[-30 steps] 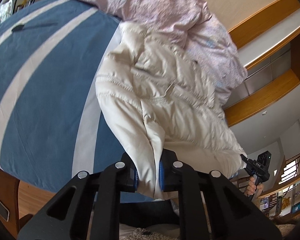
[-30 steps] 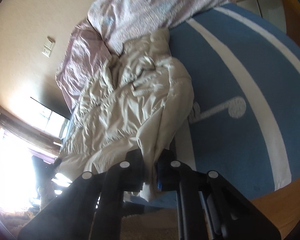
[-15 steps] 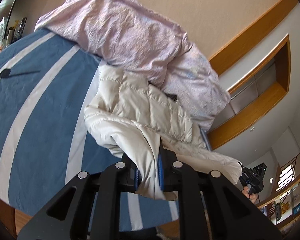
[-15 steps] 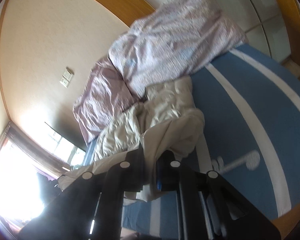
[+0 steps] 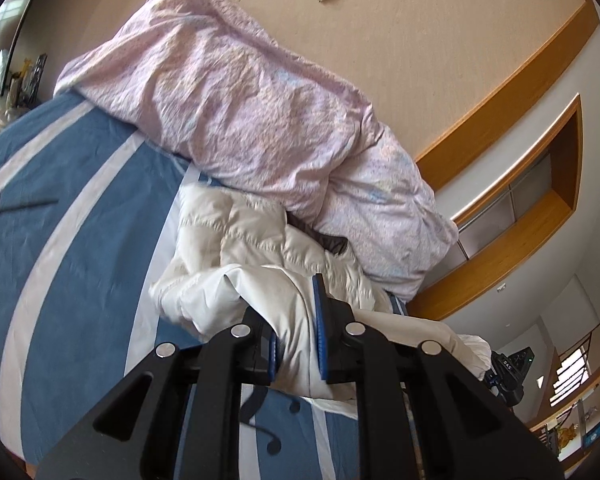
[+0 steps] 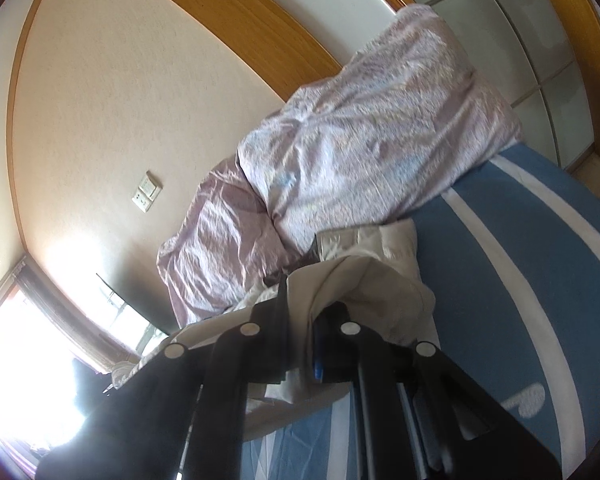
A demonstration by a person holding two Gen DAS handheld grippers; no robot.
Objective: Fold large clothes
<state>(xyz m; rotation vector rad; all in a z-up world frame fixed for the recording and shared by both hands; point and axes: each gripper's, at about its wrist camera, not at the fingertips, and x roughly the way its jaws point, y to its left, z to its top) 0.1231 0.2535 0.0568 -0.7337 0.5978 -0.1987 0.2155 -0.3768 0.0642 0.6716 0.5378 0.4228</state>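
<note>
Left wrist view: the left gripper (image 5: 296, 344) at lower centre is clamped on a fold of the cream jacket (image 5: 236, 248), which lies mid-frame on the blue striped bedspread (image 5: 80, 240), below the pink duvet (image 5: 252, 120).

Right wrist view: the right gripper (image 6: 300, 340) pinches the jacket (image 6: 364, 284) hem at lower centre, duvet (image 6: 360, 152) above, bedspread (image 6: 520, 260) at right.

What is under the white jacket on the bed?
Under the white jacket lies the blue bedspread with pale stripes. The pink quilt is piled behind it. Anything beneath the jacket's middle is covered.
</note>
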